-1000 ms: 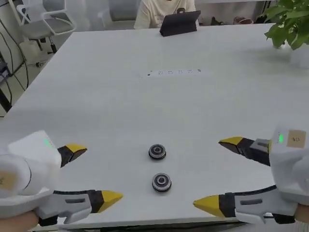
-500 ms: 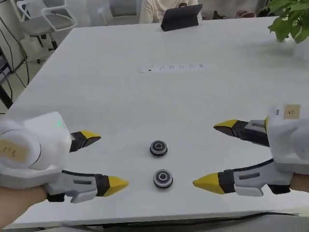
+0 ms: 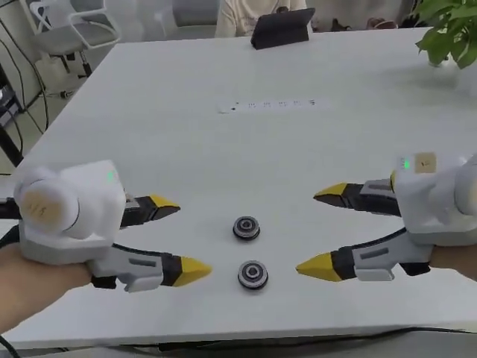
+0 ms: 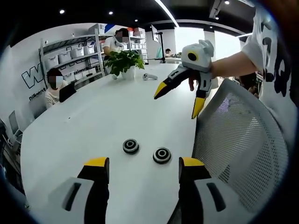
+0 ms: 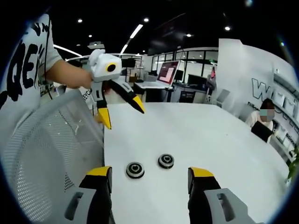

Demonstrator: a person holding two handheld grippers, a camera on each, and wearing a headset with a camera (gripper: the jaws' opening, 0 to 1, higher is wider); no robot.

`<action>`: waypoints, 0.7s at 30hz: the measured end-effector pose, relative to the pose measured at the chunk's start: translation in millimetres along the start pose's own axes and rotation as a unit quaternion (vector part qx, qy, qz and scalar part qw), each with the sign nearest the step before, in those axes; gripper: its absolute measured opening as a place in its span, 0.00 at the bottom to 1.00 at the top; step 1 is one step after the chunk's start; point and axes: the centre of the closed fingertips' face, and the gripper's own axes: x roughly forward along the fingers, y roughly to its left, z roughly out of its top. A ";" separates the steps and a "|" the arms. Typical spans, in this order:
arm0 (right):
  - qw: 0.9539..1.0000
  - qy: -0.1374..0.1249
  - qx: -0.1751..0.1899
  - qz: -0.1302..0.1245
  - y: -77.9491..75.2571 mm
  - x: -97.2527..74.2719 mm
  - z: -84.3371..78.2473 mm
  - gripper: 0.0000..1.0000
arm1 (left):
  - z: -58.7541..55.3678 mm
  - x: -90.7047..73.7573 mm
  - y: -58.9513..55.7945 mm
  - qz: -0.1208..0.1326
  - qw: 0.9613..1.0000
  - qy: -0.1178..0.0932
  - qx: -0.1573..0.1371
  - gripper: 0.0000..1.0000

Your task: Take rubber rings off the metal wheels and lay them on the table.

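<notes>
Two small metal wheels with black rubber rings lie on the white table. The far wheel sits just beyond the near wheel, which is close to the table's front edge. My left gripper is open at the left of the wheels, yellow tips pointing right. Open as well, my right gripper faces it from the right. Neither touches a wheel, and nothing is between the fingers.
A row of sockets is set in the table's middle. At the far edge a person sits behind a dark tablet. A potted plant stands far right. A mesh office chair is by the near edge.
Both grippers have moved inward toward the two wheels, narrowing the gap between them. The wheels have stayed in place; the head camera shifted slightly.
</notes>
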 end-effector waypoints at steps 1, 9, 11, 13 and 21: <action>1.000 0.002 -0.001 0.004 0.7 1.9 -1.0 0.64 | -0.1 1.4 1.1 -0.001 1.000 -0.001 0.000 0.56; 1.000 0.005 0.005 0.021 -1.3 14.9 -9.6 0.59 | -2.6 13.2 0.2 -0.024 1.000 0.007 0.015 0.52; 1.000 0.008 0.007 0.027 -1.3 19.1 -12.7 0.57 | -2.9 17.8 -0.8 -0.031 0.999 0.008 0.019 0.51; 0.999 0.011 0.007 0.032 -1.6 22.5 -15.6 0.55 | -3.0 21.6 -2.0 -0.038 0.999 0.009 0.023 0.50; 0.998 0.033 -0.006 0.056 -0.7 35.0 -29.8 0.49 | -8.7 38.3 -11.5 -0.069 0.997 0.022 0.034 0.45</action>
